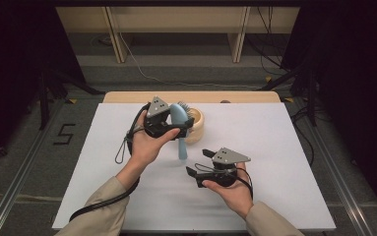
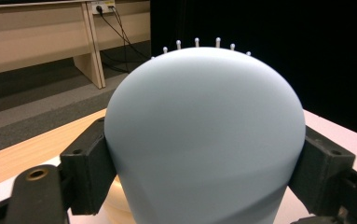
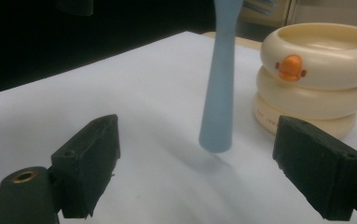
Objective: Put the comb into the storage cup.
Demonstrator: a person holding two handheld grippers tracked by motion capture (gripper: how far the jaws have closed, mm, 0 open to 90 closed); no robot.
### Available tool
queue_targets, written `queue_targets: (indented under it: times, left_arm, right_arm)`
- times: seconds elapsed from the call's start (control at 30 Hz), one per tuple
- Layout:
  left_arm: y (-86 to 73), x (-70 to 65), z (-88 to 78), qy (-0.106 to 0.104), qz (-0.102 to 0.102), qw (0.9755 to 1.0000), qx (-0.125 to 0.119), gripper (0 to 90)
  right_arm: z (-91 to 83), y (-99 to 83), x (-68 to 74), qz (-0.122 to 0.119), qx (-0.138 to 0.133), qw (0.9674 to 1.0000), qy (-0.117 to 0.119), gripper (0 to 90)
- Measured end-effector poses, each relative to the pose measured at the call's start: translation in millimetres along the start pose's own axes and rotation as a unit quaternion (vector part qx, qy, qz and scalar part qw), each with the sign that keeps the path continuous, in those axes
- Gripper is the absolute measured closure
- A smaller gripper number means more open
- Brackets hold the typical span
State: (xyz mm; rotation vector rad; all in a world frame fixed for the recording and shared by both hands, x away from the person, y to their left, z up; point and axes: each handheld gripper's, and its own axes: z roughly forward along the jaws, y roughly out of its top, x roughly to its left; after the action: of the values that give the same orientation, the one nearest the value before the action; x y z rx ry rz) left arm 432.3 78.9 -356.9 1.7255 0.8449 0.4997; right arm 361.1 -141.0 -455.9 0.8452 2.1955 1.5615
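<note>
Holding the pale blue hairbrush (image 1: 178, 129) by its broad head, we are keeping it upright in the left gripper (image 1: 175, 129), toward the far middle of the white table (image 1: 274, 147). In the left gripper view the two black jaws are pressing on either side of the brush's rounded back (image 2: 204, 140), with the bristle tips peeking over the top. The handle is pointing down, its end hanging just above the table surface, as the right gripper view shows (image 3: 219, 93). Just right of the brush, the cream ringed holder (image 1: 196, 125) with its little orange duck face (image 3: 289, 67) is standing, its mouth open upward.

We are resting the right gripper (image 1: 196, 164) nearer to us and to the right, jaws standing wide with nothing between them, aimed toward the handle and the holder.

As we judge it, we are in the carrying step, with the brush lifted and not yet set anywhere. The next move probably calls for shifting the brush right, over the holder's opening, and lowering the handle in straight so that it does not knock the light holder over; the free gripper could be steadying the holder or taking the handle.
</note>
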Motion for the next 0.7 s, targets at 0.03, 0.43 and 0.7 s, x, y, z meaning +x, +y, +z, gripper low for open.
queue_targets:
  times: [0.03, 0.43, 0.7]
  left_arm:
    - [0.1, 0.1, -0.2, 0.001, 0.0, 1.0, 0.0, 19.2]
    - [5.3, 1.5, -2.8, 0.005, 0.004, 0.9999, -0.008, 19.2]
    - [7.8, 1.9, -5.2, 0.006, 0.005, 0.9999, -0.009, 19.2]
  right_arm:
    - [-1.5, 0.0, -0.9, 0.0, -0.001, 1.0, -0.001, 15.6]
    - [-25.5, -3.8, -15.6, 0.0, -0.014, 0.9997, -0.019, 15.9]
    - [-41.8, -7.1, -24.3, 0.001, -0.02, 0.9993, -0.031, 16.0]
